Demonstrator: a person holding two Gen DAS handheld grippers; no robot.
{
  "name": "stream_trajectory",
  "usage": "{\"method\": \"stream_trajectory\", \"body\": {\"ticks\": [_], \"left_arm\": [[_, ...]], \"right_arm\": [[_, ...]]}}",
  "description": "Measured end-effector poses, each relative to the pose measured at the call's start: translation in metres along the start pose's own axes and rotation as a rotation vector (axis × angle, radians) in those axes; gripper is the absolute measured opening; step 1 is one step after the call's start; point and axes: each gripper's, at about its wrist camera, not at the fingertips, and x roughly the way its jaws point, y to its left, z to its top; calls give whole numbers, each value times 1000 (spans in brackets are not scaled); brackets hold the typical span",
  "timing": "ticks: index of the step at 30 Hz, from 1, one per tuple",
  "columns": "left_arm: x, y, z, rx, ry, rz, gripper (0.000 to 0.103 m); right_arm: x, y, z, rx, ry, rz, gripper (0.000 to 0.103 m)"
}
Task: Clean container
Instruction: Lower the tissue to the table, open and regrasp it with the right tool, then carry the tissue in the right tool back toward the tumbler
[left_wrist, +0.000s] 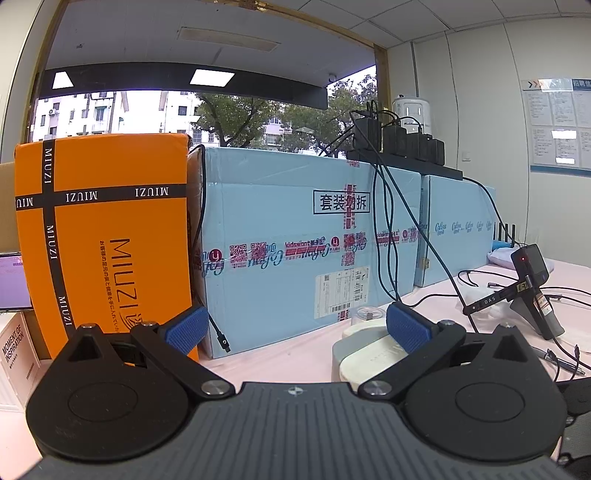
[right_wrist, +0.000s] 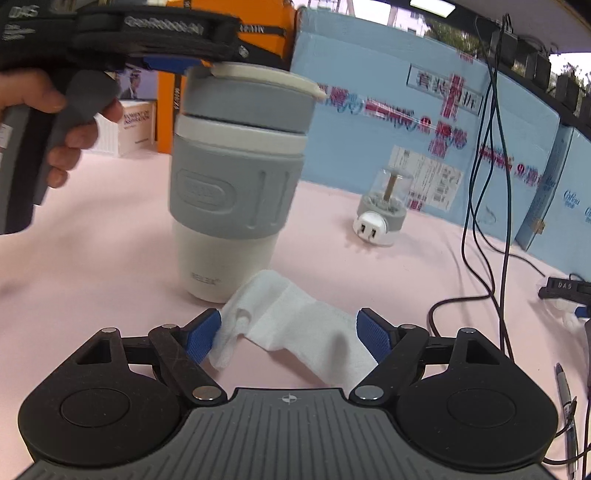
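Our left gripper (right_wrist: 207, 68) resting on the grey-sleeved white travel cup's (right_wrist: 232, 177) lid rim upper left, jaws wide, our right gripper (right_wrist: 288, 334) spread around the crumpled white cloth (right_wrist: 295, 321) at centre, open pink tabletop (right_wrist: 110, 229) left.

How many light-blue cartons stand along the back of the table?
2: a large carton beside the orange box, and another to its right. More may be hidden.
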Motion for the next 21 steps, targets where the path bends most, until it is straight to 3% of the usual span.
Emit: {"method": "stream_trajectory", "body": {"ticks": [5, 9, 12, 14, 17, 21], "left_arm": [[0, 0, 0, -1, -1, -1, 103], [-1, 0, 0, -2, 0, -7, 103], [0, 0, 0, -5, 0, -9, 103], [0, 1, 0, -7, 1, -10, 103], [0, 2, -1, -12, 2, -12, 103], [1, 3, -1, -16, 3, -12, 103]], "right_arm": [[13, -12, -4, 150, 43, -4, 81], [13, -8, -6, 168, 32, -13, 78], [11, -7, -5, 182, 19, -1, 58], [7, -2, -5, 169, 8, 12, 34], [3, 7, -5, 135, -8, 46, 11], [-11, 10, -6, 161, -59, 95, 8]]}}
